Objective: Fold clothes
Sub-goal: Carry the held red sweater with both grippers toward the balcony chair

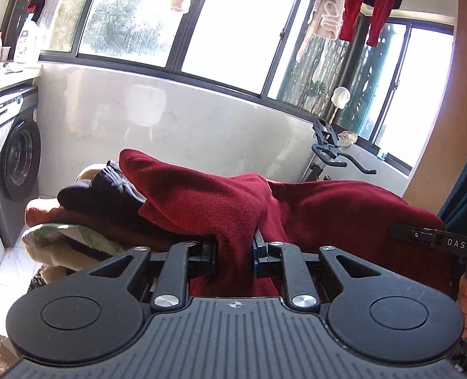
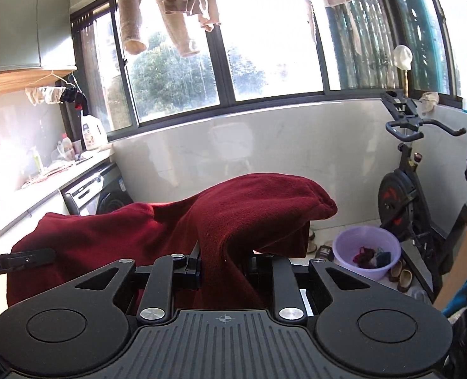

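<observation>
Both grippers are clamped on one dark red fleece garment (image 1: pixel 328 214), lifted clear in front of the window wall: the left gripper (image 1: pixel 233 252) pinches a fold of it, the right gripper (image 2: pixel 224 265) another, with the cloth slung between them. Left of the garment sits a pile of clothes (image 1: pixel 85 218) near the washing machine (image 1: pixel 15 161); right of it, a purple basin (image 2: pixel 366 249) beside the exercise bike (image 2: pixel 407 195).

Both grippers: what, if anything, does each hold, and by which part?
Left gripper and right gripper each pinch a bunched fold of the dark red fleece garment; which part, unclear.
</observation>
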Demonstrator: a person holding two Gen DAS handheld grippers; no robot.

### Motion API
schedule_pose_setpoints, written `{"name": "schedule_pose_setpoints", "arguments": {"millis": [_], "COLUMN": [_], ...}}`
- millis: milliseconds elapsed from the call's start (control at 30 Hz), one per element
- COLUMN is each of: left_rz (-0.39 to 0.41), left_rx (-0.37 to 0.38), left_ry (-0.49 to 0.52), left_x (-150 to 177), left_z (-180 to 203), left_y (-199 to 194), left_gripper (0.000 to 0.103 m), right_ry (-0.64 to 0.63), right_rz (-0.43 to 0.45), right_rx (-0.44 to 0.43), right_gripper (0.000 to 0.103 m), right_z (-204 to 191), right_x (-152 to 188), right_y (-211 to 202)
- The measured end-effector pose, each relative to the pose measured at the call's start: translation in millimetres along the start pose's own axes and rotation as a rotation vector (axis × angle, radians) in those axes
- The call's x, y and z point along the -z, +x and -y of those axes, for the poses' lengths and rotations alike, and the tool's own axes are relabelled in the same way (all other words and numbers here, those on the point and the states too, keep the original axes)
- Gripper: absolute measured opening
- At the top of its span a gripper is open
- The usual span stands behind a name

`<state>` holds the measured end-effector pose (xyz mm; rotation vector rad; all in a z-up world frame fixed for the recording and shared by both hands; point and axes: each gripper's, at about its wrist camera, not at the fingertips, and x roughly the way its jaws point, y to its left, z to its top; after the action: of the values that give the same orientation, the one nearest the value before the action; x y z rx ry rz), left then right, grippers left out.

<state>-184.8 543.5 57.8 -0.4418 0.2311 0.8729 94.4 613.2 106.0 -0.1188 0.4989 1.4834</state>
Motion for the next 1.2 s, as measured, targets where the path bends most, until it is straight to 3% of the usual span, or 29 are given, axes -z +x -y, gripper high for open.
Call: {"name": "schedule_pose_setpoints", "arguments": {"millis": [233, 433, 667, 933, 1100, 1200], "left_rz": [0.131, 0.138, 0.106, 0.022, -0.082, -0.190], "left_rx": [-0.044, -0.067, -0.060, -0.118, -0.162, -0.208], "left_ry": [0.077, 0.113, 0.064, 0.028, -0.009, -0.049], "left_x": [-93, -142, -153, -151, -144, -120], "left_z": [-71, -125, -164, -191, -206, -225], "left_y": [24, 59, 88, 134, 192, 243], "left_gripper": [0.019, 0.020, 0.020, 0.020, 0.020, 0.023], "right_ry": [0.000, 0.017, 0.028, 0.066, 0.092, 0.129], "right_rz": [0.060, 0.069, 0.032, -0.059, -0.142, -0.237], "right_rx": [-0.055, -0.069, -0.075, -0.109, -0.099, -0.075], "right_gripper": [0.019, 0.019, 0.020, 0.020, 0.020, 0.022], "right_z": [-45, -80, -95, -75, -45, -25], "right_x": [-92, -124, -124, -116, -108, -85], "right_y": [110, 185, 241, 305, 357, 401]}}
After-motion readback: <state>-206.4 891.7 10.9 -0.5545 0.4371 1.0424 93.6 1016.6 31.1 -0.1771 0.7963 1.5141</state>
